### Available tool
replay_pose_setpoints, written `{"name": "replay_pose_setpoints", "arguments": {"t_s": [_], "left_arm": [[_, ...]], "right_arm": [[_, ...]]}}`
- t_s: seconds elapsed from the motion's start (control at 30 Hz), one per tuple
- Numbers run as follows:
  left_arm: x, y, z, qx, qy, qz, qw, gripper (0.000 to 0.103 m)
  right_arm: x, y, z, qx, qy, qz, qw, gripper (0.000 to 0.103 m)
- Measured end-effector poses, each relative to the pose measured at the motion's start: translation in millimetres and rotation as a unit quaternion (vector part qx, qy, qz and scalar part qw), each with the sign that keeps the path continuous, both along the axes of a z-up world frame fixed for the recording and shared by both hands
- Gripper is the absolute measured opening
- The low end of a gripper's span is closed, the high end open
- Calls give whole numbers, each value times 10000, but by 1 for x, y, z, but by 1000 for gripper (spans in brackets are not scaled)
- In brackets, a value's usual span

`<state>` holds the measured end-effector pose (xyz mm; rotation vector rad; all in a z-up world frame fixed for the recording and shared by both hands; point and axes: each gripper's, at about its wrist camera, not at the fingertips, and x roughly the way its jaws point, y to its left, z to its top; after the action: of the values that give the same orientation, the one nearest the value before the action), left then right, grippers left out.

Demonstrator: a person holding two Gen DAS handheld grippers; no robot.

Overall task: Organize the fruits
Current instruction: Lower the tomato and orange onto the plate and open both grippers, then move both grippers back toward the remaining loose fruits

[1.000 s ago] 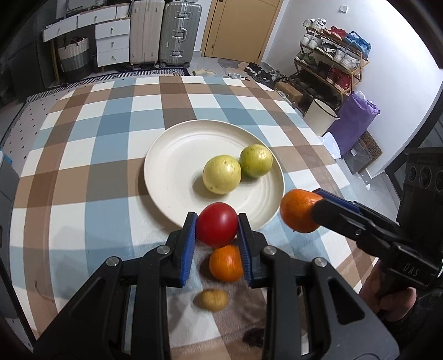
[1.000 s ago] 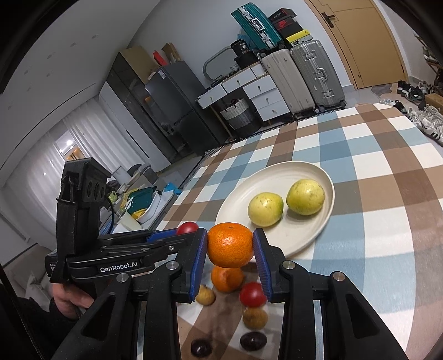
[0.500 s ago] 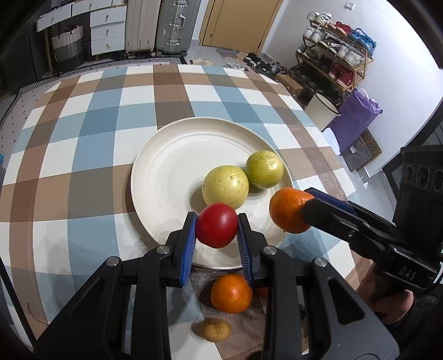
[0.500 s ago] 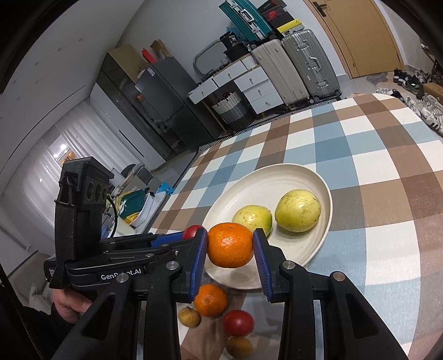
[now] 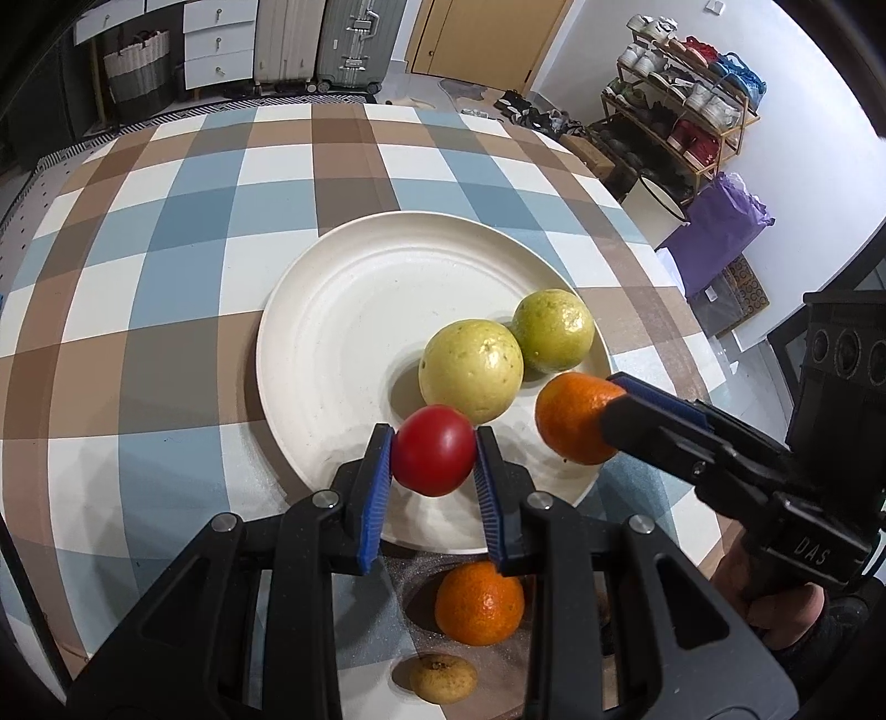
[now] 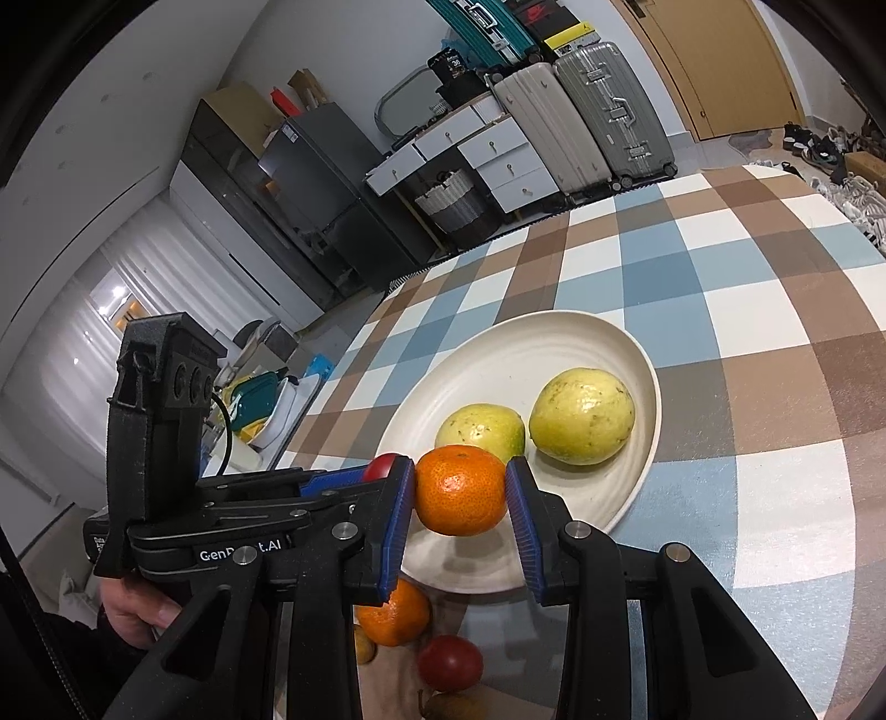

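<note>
My left gripper (image 5: 434,457) is shut on a red tomato (image 5: 434,457), held above the near part of the cream plate (image 5: 343,310). My right gripper (image 6: 460,490) is shut on an orange mandarin (image 6: 460,490) and comes in from the right over the plate's near rim (image 6: 482,576); that mandarin (image 5: 570,418) also shows in the left wrist view. Two yellow-green guavas (image 5: 470,370) (image 5: 554,329) lie on the plate's right half. On the cloth before the plate rest another mandarin (image 5: 479,603), a second red tomato (image 6: 449,662) and a small brown fruit (image 5: 443,677).
The table wears a blue, brown and white checked cloth (image 5: 166,266). A person's hand (image 6: 138,606) grips the left tool. Suitcases (image 5: 346,39), white drawers and a shoe rack (image 5: 686,111) stand beyond the table; its edge is close on the right.
Both grippers have moved forward and down over the plate with their fruit still gripped. The loose fruit on the cloth now sits behind the fingertips.
</note>
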<state>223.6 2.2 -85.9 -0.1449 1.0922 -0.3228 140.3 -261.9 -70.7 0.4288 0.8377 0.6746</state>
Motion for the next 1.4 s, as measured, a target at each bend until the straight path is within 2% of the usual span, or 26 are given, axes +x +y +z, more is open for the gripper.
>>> {"name": "replay_pose_setpoints", "arguments": {"t_s": [0.23,0.7,0.9,1.0,1.03,1.17,1.27,1.33,1.4], "left_arm": [[1,-5,-4,18,96,-55,9999,26],[-20,6,14,-25,-107,109,9999,27],[-39,7,26,-7,-290,152,9995,40],[-51,9,32,-13,-397,152,9991,42],[-54,10,34,-10,-430,163,9989,46],[-70,17,40,-16,-537,222,9983,55],[-81,21,44,-11,-592,264,9979,63],[-87,22,46,-23,-632,281,9976,69],[-94,25,48,-27,-677,314,9972,70]], "right_arm": [[-3,8,0,-152,-37,166,9997,36],[-16,-8,13,-191,-296,-165,9992,39],[-31,-10,22,-294,-492,-211,9981,43],[-40,-10,31,-310,-651,-175,9972,44],[-44,-10,34,-328,-721,-196,9967,49],[-59,-8,42,-346,-886,-237,9952,52],[-68,-8,45,-352,-963,-289,9943,66],[-74,-8,47,-350,-1025,-318,9936,70],[-80,-8,49,-378,-1095,-343,9927,70]]}}
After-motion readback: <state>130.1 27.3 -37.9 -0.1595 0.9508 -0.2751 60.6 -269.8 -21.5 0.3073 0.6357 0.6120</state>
